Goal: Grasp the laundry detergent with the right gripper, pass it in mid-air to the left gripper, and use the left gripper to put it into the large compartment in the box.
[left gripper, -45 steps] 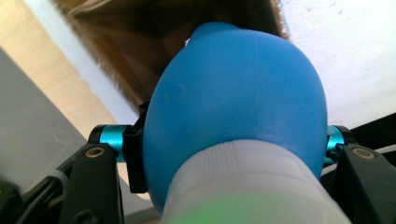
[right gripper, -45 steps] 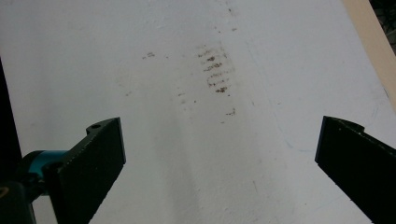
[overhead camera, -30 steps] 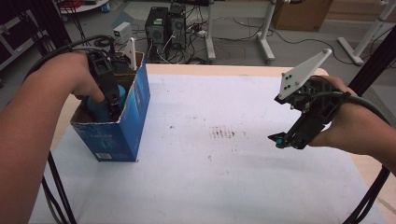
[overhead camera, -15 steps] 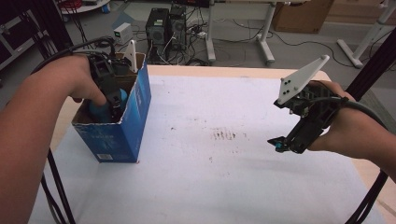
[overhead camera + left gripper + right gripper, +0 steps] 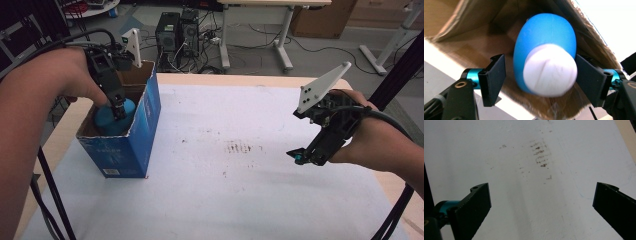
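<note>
Since a second ago the left gripper (image 5: 119,111) has lifted a little inside the box (image 5: 131,150) and its jaws have just been opening; they now stand spread, the blue bottle (image 5: 544,53) between them with a clear gap on one side. That bottle, with its white cap (image 5: 550,71) facing the camera, lies in the cardboard box at the table's (image 5: 240,200) far left. At the right, the right gripper (image 5: 301,155) hovers over the white cover, its jaws spread wide with nothing between them, brown smudges (image 5: 539,153) on the cover ahead of it
</note>
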A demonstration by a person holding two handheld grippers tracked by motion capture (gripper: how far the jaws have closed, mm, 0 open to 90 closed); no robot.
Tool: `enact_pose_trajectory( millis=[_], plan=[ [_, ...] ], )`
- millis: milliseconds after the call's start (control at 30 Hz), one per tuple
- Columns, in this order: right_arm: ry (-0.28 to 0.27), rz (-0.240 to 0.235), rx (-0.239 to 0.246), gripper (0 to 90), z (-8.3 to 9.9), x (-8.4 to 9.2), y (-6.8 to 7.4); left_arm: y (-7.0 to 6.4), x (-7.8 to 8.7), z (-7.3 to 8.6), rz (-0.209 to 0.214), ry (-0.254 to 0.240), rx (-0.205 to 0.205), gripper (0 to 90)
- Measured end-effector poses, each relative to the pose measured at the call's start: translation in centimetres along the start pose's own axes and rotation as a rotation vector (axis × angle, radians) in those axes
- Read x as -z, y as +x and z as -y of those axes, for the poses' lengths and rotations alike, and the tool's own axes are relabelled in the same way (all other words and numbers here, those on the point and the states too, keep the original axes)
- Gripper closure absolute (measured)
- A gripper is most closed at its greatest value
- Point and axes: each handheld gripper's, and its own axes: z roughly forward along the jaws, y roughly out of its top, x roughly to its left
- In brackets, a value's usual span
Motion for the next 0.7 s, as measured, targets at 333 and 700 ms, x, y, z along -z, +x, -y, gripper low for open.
enact_pose_trajectory(
  millis=[333, 700],
  plan=[
    [0.014, -0.018, 0.013, 0.6, -0.7, 0.8, -0.8, -1.1, 4.0, 0.1, -0.024, -0.039, -0.038, 21.1],
    [0.1, -0.092, 0.063, 0.6, -1.9, 1.6, -2.0, -5.1, 6.6, -1.3, 0.014, -0.077, -0.225, 16.9]
  ],
)
